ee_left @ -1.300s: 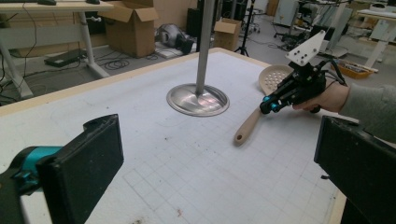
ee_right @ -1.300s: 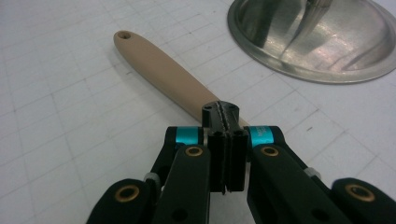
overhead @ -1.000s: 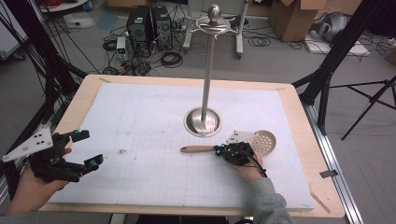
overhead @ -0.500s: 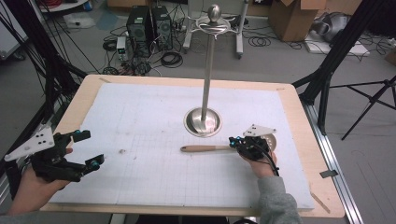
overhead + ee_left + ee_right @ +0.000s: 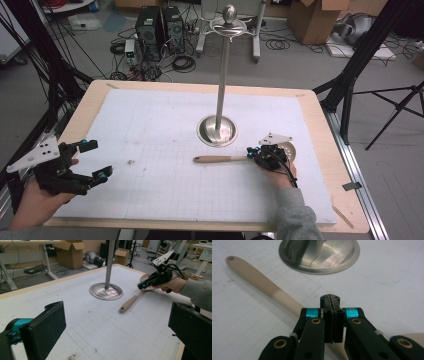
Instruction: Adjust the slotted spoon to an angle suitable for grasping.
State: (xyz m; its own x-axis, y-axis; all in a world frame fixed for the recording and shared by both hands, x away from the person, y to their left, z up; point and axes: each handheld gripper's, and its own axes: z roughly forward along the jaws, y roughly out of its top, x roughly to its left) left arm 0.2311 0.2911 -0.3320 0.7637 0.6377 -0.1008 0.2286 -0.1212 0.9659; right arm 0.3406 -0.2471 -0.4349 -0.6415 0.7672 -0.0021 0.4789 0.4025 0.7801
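Right gripper view, right gripper point(image 5: 331, 315) jaws pressed together over the wooden-handled skimmer point(image 5: 259, 281), handle passing beneath them, skimmer lying on the white gridded mat point(image 5: 150, 130) beside the metal stand base point(image 5: 217, 131), left gripper point(image 5: 87, 162) jaws apart, hovering near the mat's left edge.

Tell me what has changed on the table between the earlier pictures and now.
The right hand-held gripper moved to the right along the wooden-handled slotted spoon, from over the handle near the head to above the head itself. Its jaws are shut and it holds nothing. The spoon, the tall metal stand with round base and the open left hand-held gripper stayed where they were.
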